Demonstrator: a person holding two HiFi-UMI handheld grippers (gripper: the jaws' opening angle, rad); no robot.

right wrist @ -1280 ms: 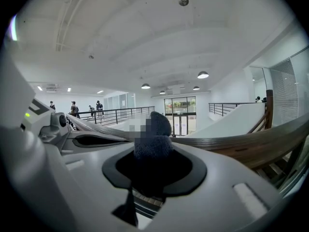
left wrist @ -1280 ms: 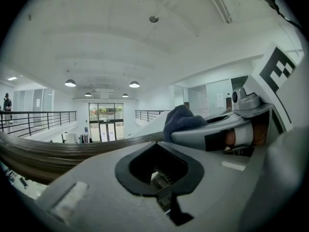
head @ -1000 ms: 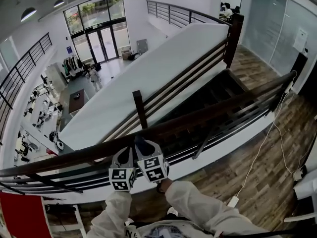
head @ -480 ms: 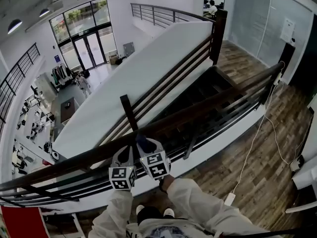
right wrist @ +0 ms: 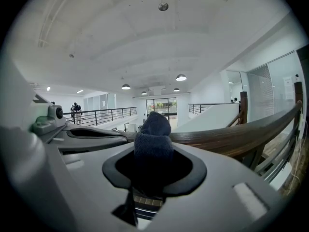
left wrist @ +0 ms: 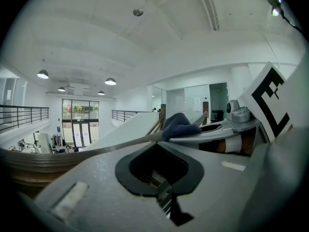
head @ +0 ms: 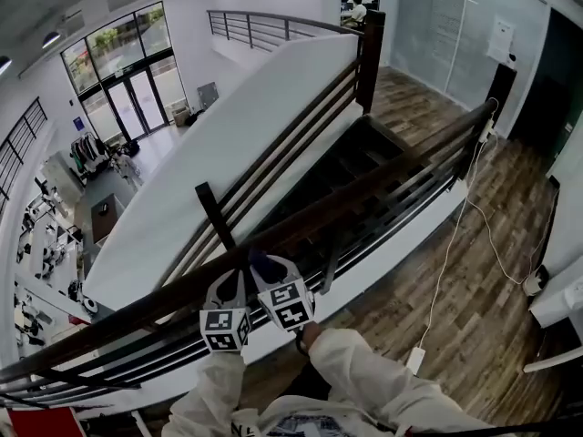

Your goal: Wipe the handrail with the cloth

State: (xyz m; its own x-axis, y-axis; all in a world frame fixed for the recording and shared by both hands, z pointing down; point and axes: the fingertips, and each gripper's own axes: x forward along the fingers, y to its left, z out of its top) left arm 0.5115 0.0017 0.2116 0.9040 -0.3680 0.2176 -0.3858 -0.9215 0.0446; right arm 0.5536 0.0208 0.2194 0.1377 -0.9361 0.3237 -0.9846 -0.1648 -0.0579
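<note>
In the head view the dark wooden handrail (head: 383,189) runs from lower left to upper right. My right gripper (head: 266,273) is shut on a dark blue cloth (head: 259,263) that rests on the rail's top. Seen from the right gripper view, the cloth (right wrist: 153,139) stands up out of the right gripper (right wrist: 154,166) against the handrail (right wrist: 231,137). My left gripper (head: 235,282) sits close beside it on the left, jaws together, holding nothing. The left gripper view shows the cloth (left wrist: 179,125) to its right and the handrail (left wrist: 96,149) ahead.
Beyond the rail are a stairwell (head: 364,167) with a white sloped wall (head: 228,144) and a drop to the lower floor (head: 91,217). A dark post (head: 212,218) stands just left of the grippers. A white cable (head: 455,244) lies on the wood floor at right.
Both grippers and the cloth have slid right along the handrail, leaving the dark post behind on their left. The head view has swung with them.
</note>
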